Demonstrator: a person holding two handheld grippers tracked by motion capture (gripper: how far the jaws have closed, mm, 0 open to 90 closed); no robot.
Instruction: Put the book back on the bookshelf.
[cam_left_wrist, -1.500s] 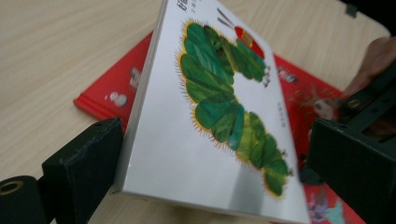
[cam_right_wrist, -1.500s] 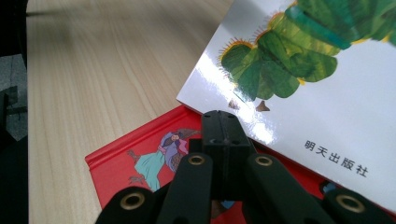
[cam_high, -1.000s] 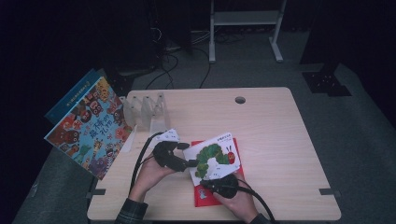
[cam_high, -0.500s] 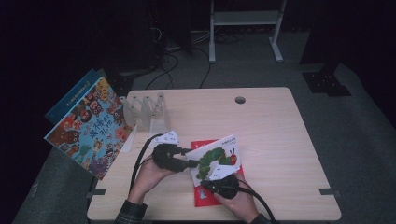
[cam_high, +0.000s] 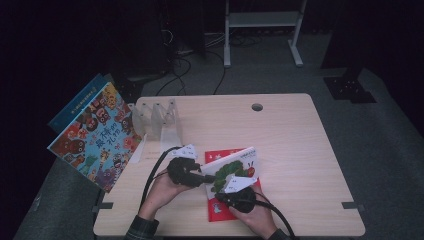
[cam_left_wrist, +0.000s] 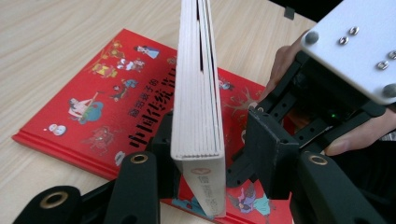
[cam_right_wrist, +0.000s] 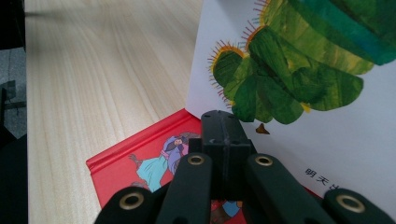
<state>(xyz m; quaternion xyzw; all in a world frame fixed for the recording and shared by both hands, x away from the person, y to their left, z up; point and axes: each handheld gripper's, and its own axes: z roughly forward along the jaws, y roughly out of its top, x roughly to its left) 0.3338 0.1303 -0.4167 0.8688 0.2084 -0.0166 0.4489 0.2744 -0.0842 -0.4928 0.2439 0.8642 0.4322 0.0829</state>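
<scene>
the caterpillar book (cam_high: 231, 170) stands on edge at about 6 o'clock on the counter (cam_high: 290, 135), on top of a red picture book (cam_high: 226, 207) that lies flat under it.

the left tongs (cam_high: 204, 177) come at the book from 9 o'clock. in the left gripper view the book's page block (cam_left_wrist: 198, 107) rises between the two jaws; the left-hand jaw is against the cover and the other stands just off the other cover with a sliver of gap. these jaws have just been closing with the book between them.

the right tongs (cam_high: 227, 196) sit at the book's 6 o'clock edge. in the right gripper view their jaws are pressed flat together just in front of the white cover with the green caterpillar (cam_right_wrist: 299, 60); whether a page or cover edge is nipped between them cannot be told.

around them: a clear plastic rack (cam_high: 157, 120) stands at 10 o'clock from the book, well apart. a large colourful book (cam_high: 92, 135) leans off the counter's left edge at 9 o'clock, with a blue one (cam_high: 75, 102) behind it. a round cable hole (cam_high: 257, 107) sits at 12 o'clock. the other hand and its grey-plated gripper (cam_left_wrist: 355, 46) crowd the right of the left gripper view, close beside the book.
</scene>
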